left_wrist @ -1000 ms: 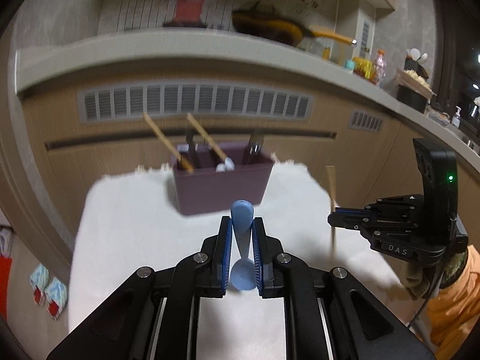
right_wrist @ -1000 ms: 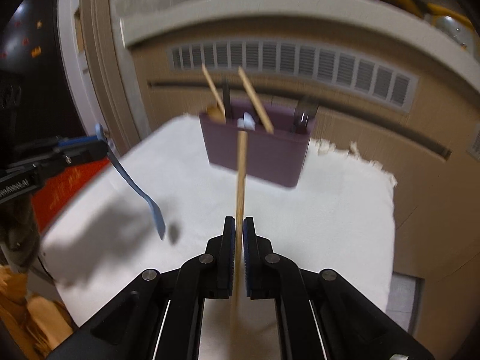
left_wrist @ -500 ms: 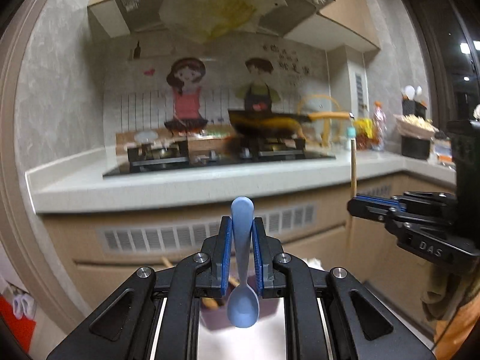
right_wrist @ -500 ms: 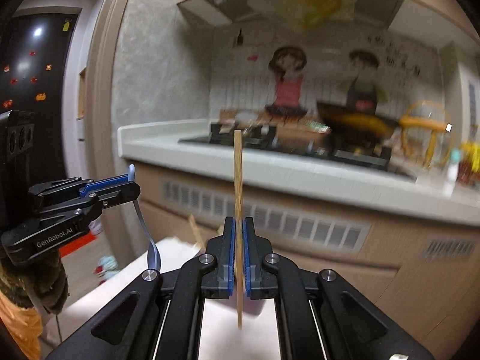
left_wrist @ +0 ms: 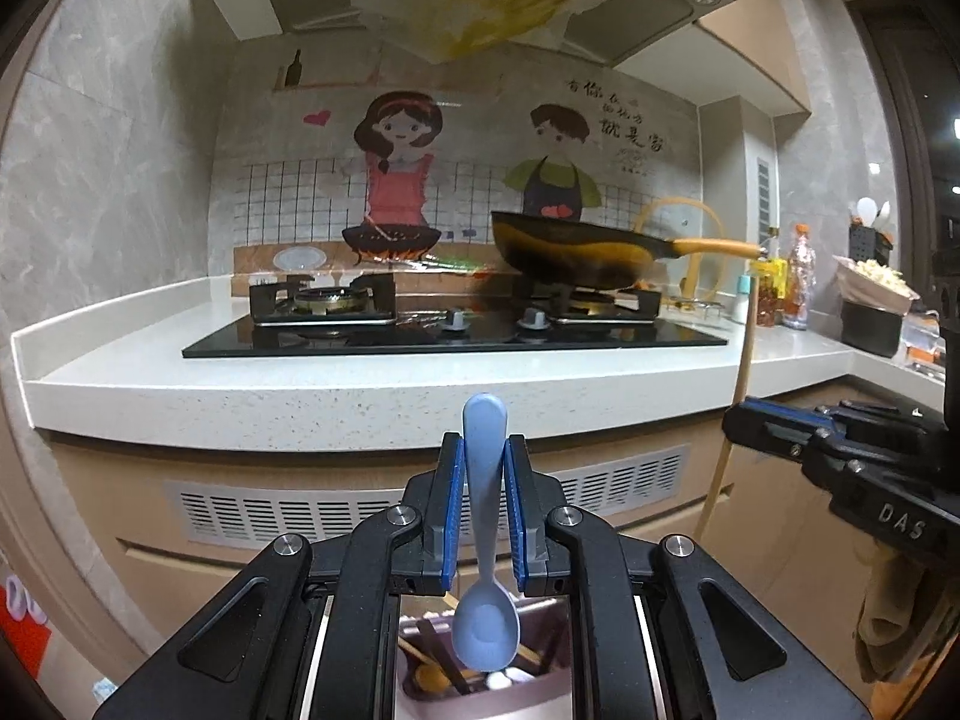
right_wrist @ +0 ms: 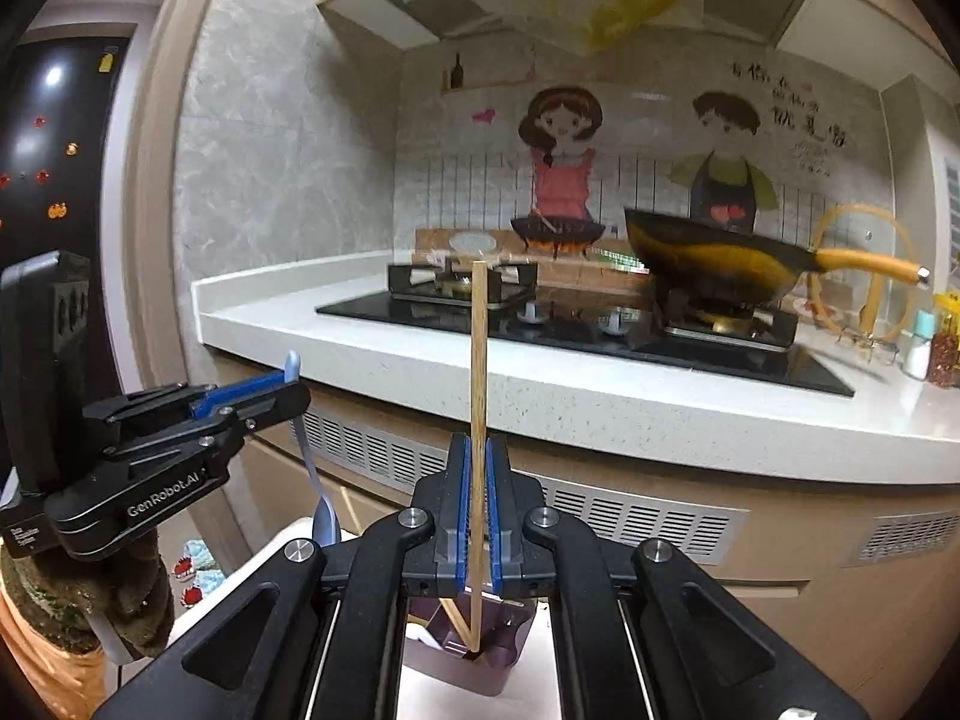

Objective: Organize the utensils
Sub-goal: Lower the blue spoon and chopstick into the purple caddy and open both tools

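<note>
My left gripper (left_wrist: 483,483) is shut on a light blue spoon (left_wrist: 485,546) that hangs bowl down, handle tip up. Directly below the bowl stands the purple utensil holder (left_wrist: 528,687), with chopsticks and dark utensils in it. My right gripper (right_wrist: 478,483) is shut on a single wooden chopstick (right_wrist: 478,372) held upright; its lower tip hangs just over the purple holder (right_wrist: 480,669). Each view shows the other tool: the right gripper (left_wrist: 741,420) with its chopstick (left_wrist: 743,372) at the right, the left gripper (right_wrist: 288,393) with the spoon (right_wrist: 321,504) at the left.
The holder stands on a white cloth (right_wrist: 420,702). Behind runs a white kitchen counter (left_wrist: 360,384) with a black gas hob (left_wrist: 456,330) and a wok (left_wrist: 576,255). Beige cabinet fronts with vent grilles (left_wrist: 300,513) lie below. Bottles and jars (left_wrist: 795,282) crowd the counter's right end.
Both grippers have risen and tilted up, each keeping its utensil. The holder and cloth dropped from mid-frame to the bottom edge; the counter and hob came into view.
</note>
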`<move>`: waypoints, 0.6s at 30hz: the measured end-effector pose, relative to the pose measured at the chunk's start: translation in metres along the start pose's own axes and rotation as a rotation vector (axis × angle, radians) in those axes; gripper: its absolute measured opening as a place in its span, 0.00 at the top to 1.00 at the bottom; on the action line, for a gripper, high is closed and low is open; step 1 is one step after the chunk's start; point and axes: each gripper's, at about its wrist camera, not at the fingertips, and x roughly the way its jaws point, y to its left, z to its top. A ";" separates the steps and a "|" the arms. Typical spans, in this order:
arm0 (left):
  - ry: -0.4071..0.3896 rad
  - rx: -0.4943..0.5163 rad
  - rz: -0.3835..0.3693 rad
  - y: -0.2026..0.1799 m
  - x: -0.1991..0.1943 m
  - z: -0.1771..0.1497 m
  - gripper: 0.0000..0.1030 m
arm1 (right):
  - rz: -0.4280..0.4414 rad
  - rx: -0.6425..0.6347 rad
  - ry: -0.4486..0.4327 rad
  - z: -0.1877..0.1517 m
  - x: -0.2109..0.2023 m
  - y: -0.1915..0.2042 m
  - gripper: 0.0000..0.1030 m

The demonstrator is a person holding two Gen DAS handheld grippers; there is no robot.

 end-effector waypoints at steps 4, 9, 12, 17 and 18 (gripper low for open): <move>0.022 -0.024 -0.015 0.011 0.031 -0.014 0.87 | 0.008 0.015 0.044 -0.013 0.037 -0.007 0.95; 0.081 -0.047 -0.027 0.020 0.065 -0.047 0.87 | 0.021 0.054 0.079 -0.039 0.079 -0.015 0.95; 0.117 -0.069 -0.034 0.025 0.081 -0.066 0.87 | 0.029 0.060 0.120 -0.056 0.100 -0.016 0.95; 0.217 -0.116 -0.058 0.031 0.112 -0.106 0.87 | 0.047 0.079 0.218 -0.089 0.134 -0.015 0.95; 0.238 -0.122 -0.058 0.031 0.117 -0.115 0.87 | 0.049 0.081 0.240 -0.096 0.141 -0.015 0.95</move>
